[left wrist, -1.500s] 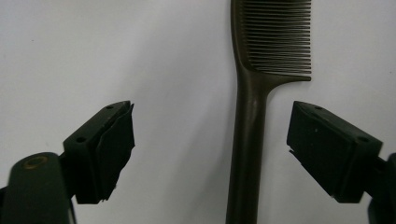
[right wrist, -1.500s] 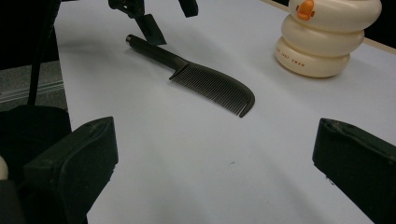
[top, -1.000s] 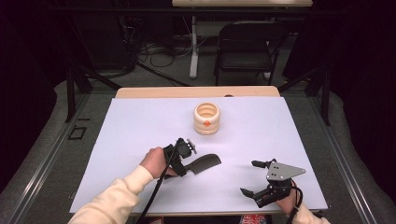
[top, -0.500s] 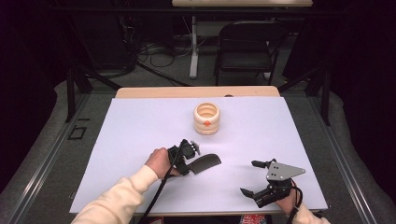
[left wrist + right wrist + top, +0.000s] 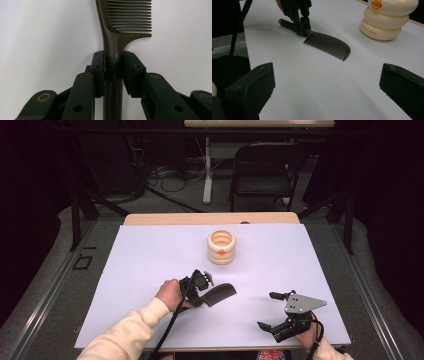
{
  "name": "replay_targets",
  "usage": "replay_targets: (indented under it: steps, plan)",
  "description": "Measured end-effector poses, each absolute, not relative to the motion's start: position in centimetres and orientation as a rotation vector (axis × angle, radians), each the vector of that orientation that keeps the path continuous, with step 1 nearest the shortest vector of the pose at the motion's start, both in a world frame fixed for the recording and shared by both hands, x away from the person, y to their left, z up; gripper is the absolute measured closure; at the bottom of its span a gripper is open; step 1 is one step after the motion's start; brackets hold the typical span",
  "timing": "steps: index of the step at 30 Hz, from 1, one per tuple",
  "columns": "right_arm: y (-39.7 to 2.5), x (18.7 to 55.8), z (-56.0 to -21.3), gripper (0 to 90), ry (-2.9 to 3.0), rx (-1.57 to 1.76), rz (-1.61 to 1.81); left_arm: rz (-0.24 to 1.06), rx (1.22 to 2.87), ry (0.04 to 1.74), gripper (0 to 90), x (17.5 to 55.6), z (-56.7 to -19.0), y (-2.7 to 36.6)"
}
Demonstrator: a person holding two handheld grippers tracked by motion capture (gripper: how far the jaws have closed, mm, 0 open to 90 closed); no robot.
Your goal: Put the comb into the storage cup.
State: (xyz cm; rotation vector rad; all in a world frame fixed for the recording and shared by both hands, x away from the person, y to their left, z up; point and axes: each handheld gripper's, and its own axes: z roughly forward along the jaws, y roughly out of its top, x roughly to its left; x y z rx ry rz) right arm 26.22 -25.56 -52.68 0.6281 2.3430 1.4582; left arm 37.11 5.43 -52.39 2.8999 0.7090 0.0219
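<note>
A dark comb (image 5: 222, 293) lies on the white table sheet (image 5: 150, 255), teeth towards the near side. My left gripper (image 5: 199, 289) is shut on its handle. In the left gripper view both pads press the comb's (image 5: 117, 32) neck just below the teeth, at my left gripper (image 5: 113, 72). My right gripper (image 5: 266, 310) rests near the table's front right edge, open and holding nothing. In the right gripper view its wide-apart jaws (image 5: 325, 92) look towards the comb (image 5: 329, 45) and the left gripper (image 5: 299, 23).
A cream ringed cup with an orange mark (image 5: 221, 247) stands at the middle back of the sheet, also as the cup (image 5: 387, 22) in the right gripper view. A folding chair (image 5: 265, 165) and cables lie on the floor beyond the table.
The left hand with the comb has edged very slightly to the right. The right gripper has stayed where it was, still open.
</note>
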Motion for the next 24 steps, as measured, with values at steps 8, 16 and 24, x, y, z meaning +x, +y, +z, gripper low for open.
replay_targets:
  steps: [8, 16, 24]
  plan:
    - [-25.6, 26.3, -52.7, 0.0, 2.338, 0.626, 1.457, -0.004, 2.876, 0.710, 72.6, 37.0, -52.2, 6.1]
    - [-25.6, 26.3, -52.7, 0.0, 2.337, 0.625, 1.455, 0.021, 2.785, 0.725, 72.6, 36.5, -51.4, 7.2]
    - [-25.6, 26.3, -52.7, 0.0, 2.337, 0.627, 1.453, 0.055, 2.693, 0.741, 72.6, 36.0, -50.3, 8.5]
